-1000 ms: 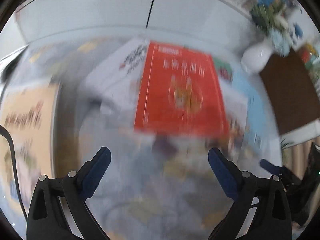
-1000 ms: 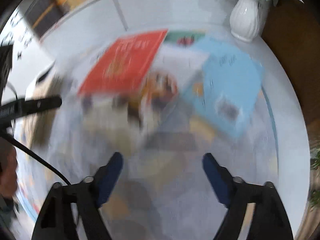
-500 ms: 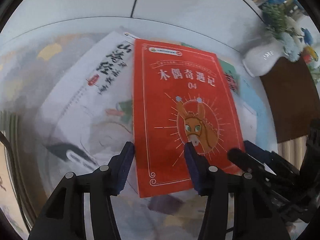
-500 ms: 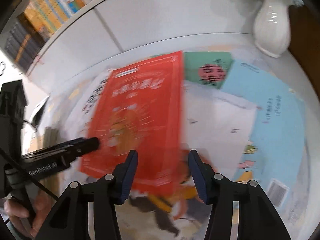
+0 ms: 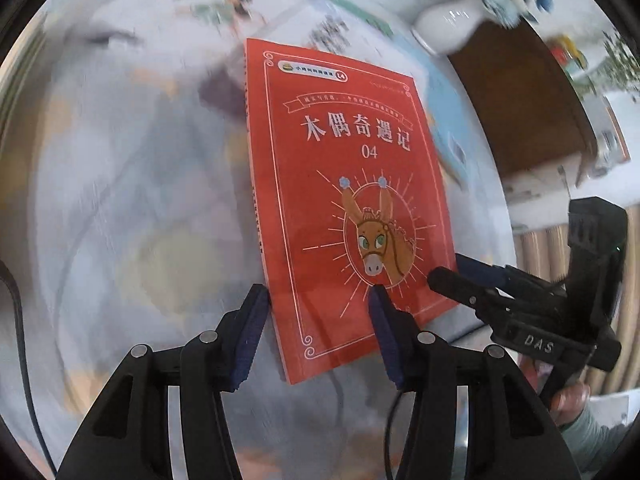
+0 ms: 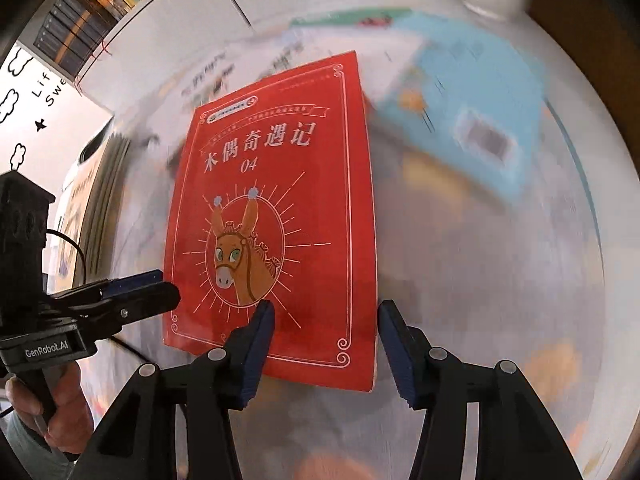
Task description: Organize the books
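A round table (image 5: 120,184) with a pale, glossy top fills both views, its surface streaked by blur. Beyond its far edge runs a white cabinet (image 6: 168,36), and above that a shelf of book spines (image 6: 100,4). At the table's far right edge stands a white vase (image 5: 448,26), just beside a dark brown board (image 5: 520,112). A light blue book (image 6: 472,120) lies flat on the right half of the table, and other scattered books nearer the far edge are too blurred to read.

The red book (image 5: 348,200), its cover showing a donkey's head, is sharp against the blurred table and tilted, near the table's middle. Both grippers are at its near edge. The left gripper (image 5: 318,332) stands about half open, having just closed in: its left pad sits against the spine edge and its right pad lies on the cover, at the near left corner. The right gripper (image 6: 326,348) is likewise about half open after closing in, its left pad on the cover and its right pad just past the book's right edge. Whether either pair truly pinches the book I cannot tell. A hand (image 6: 60,400) grasps the left gripper's handle.
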